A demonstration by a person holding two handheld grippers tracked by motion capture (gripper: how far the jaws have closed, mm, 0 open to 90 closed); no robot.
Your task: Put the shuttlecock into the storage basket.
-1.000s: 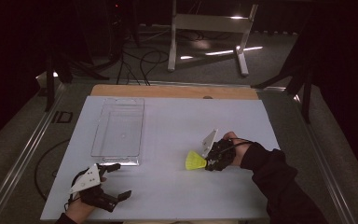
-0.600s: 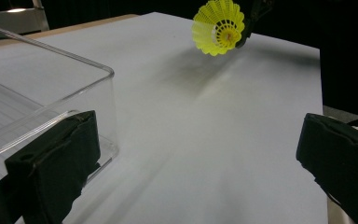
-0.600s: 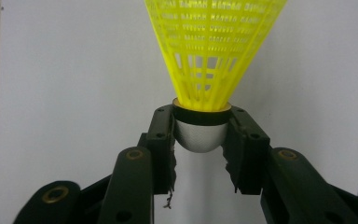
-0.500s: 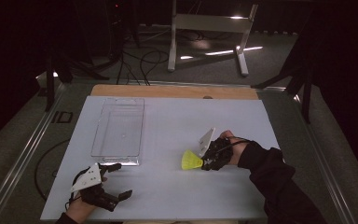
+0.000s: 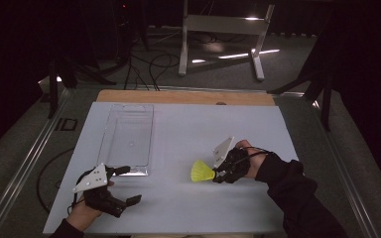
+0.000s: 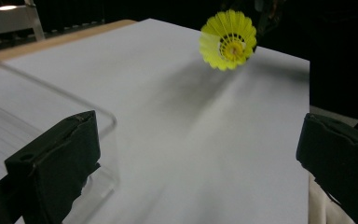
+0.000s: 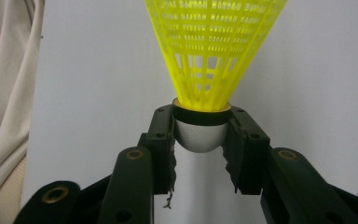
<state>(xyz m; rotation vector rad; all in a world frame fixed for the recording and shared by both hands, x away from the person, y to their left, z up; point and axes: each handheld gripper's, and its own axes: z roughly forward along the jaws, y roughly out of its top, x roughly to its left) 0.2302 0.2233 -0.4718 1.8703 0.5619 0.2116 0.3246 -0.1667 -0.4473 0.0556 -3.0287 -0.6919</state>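
Yellow shuttlecock (image 7: 213, 51), cork clamped between my right claw (image 5: 217, 174)'s jaws just above the white table (image 5: 188, 129), skirt pointing away so it stays uncrushed; my left claw (image 5: 124, 185) waits wide open beside the clear tray (image 5: 127, 134).

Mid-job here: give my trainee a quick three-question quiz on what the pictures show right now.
1. True or false: the right gripper is shut on the white rounded base of the yellow shuttlecock.
2. Which way does the shuttlecock's skirt point in the high view: A toward the clear tray, B toward the person's sleeve?
3. Fill in: the left gripper has its jaws ____ with nothing between them.

Key: 1 true; 2 A; 3 open.
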